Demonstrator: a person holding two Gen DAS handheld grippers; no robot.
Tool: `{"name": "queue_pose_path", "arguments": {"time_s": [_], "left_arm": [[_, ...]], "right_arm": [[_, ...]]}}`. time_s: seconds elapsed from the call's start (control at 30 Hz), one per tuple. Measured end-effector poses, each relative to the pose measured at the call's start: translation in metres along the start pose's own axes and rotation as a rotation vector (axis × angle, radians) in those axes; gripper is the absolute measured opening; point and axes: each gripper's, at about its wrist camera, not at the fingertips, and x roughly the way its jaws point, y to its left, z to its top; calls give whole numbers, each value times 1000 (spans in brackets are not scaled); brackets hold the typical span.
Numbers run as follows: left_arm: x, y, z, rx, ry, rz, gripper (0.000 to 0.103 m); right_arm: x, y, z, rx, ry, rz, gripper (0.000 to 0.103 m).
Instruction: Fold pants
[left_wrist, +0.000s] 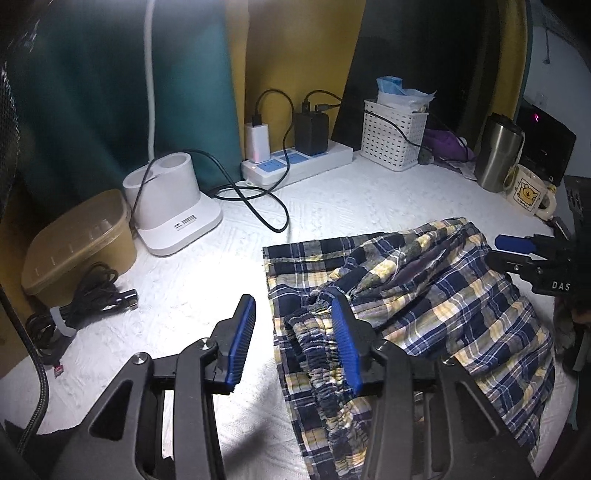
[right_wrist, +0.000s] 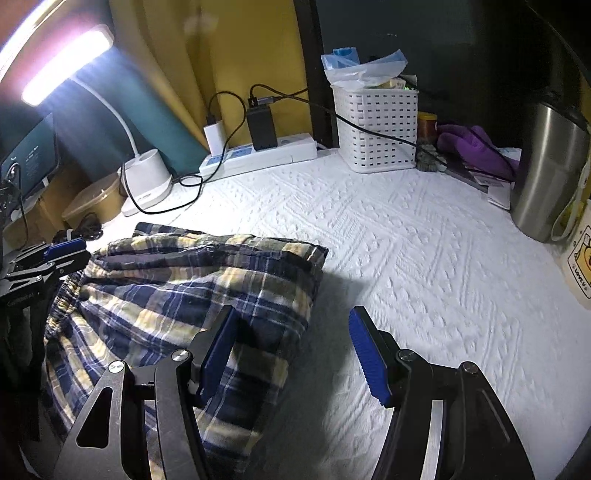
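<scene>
Left wrist view, from left edge to right: tan lidded box (left_wrist: 79, 240) against the teal curtain, coiled black cable (left_wrist: 79, 299) in front of it, white lamp base (left_wrist: 171, 206) just beside, white power strip (left_wrist: 297, 162) behind with a white charger (left_wrist: 258, 142) and a black adapter (left_wrist: 311, 133) plugged in. Further right, white perforated basket (left_wrist: 393, 138) holding a blue-and-clear plastic bag, then steel tumbler (left_wrist: 498, 151) and cream mug (left_wrist: 530, 192) near the right edge. All on a white textured cloth (left_wrist: 207, 280).

Left gripper (left_wrist: 295, 341) low in the middle, jaws apart, nothing pinched; left blue pad over bare cloth, right blue pad over the gathered elastic waistband of the plaid pants (left_wrist: 424, 306). Whether that pad touches the fabric cannot be told. Pants lying rumpled and partly folded on the cloth, right of centre, waistband toward the camera. Right gripper (left_wrist: 511, 249) entering from the right edge, above the far side of the pants.

Right wrist view, left to right: lit lamp head (right_wrist: 68, 62) at upper left, left gripper (right_wrist: 64, 249) at the left edge by the waistband, pants (right_wrist: 192, 280) spread across the lower left, same strip and basket behind. Right gripper (right_wrist: 295, 354) at the bottom, jaws wide apart and holding nothing; left pad over a corner of the plaid fabric, right pad over bare white cloth (right_wrist: 424, 258). Tumbler (right_wrist: 550, 173) at far right.
</scene>
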Motion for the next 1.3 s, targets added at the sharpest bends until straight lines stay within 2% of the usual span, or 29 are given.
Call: {"name": "queue_pose_path", "arguments": {"time_s": [0.1,0.2,0.4,0.43,0.5,0.53,0.57,0.8,1.13,1.17,1.3], "left_arm": [[4,-1,0,20,-3,-3,42],[10,-3,1,37,9,-9,42],[19,-4,3,56,29,-37,41],[19,-4,3,61,28,-41,40],[18,-5,4,68,24,-62,22],[19,-6,5,68,26,-67,20],[21,-7,6,73,24,-63,12],[20,-3,29,63,-16,-54,11],[38,11,27,24,-4,-9,11],[41,12,27,23,1,1,0],[56,22,26,2,23,53,0]], "right_arm": [[4,0,3,-7,1,15,63],[9,0,7,-12,2,40,54],[22,2,8,-15,21,94,28],[21,2,9,-16,16,100,21],[20,2,10,-15,9,107,16],[20,3,13,-20,6,106,14],[20,4,16,-26,2,106,12],[22,1,39,-20,-30,122,10],[50,-2,55,-25,-12,109,10],[52,-2,56,-25,-8,103,10],[62,0,58,-33,9,83,10]]}}
